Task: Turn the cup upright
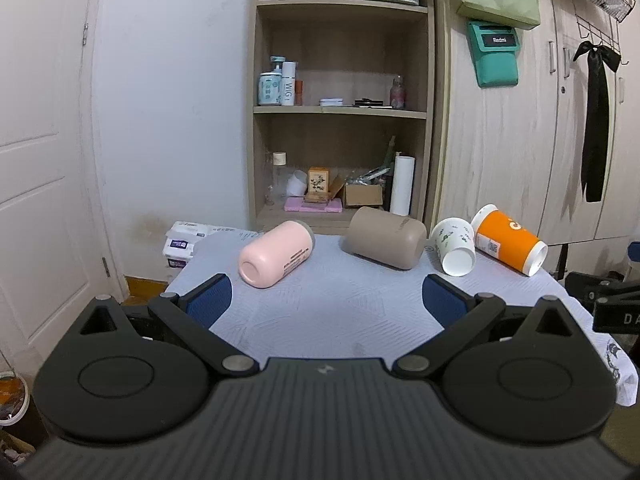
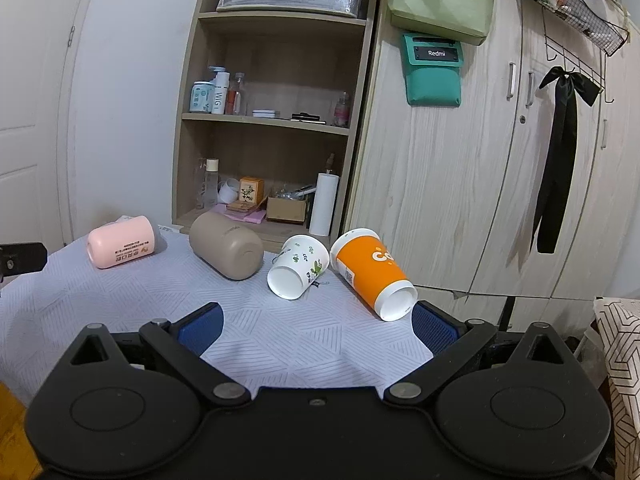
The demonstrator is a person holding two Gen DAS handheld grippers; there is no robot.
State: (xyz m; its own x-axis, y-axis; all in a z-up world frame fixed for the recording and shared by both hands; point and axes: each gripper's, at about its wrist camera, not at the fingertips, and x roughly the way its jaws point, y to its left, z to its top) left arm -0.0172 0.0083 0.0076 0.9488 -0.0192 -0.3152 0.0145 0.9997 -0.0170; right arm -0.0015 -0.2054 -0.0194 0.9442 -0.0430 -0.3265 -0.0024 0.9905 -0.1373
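Left wrist view: four cups toppled on the table [image 1: 328, 320]. Pink cup [image 1: 276, 254] at 11 o'clock, tan cup [image 1: 384, 237] at 12, floral cup [image 1: 454, 246] and orange cup [image 1: 508, 242] at 1. Left gripper [image 1: 327, 298] and right gripper [image 2: 316, 326] both spread wide, holding nothing. Approach step, likely; next, closing on one cup's side.

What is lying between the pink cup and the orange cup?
Two cups on their sides: the brown cup, then the white leafy cup, between the pink cup and orange cup. Both wrist views show it.
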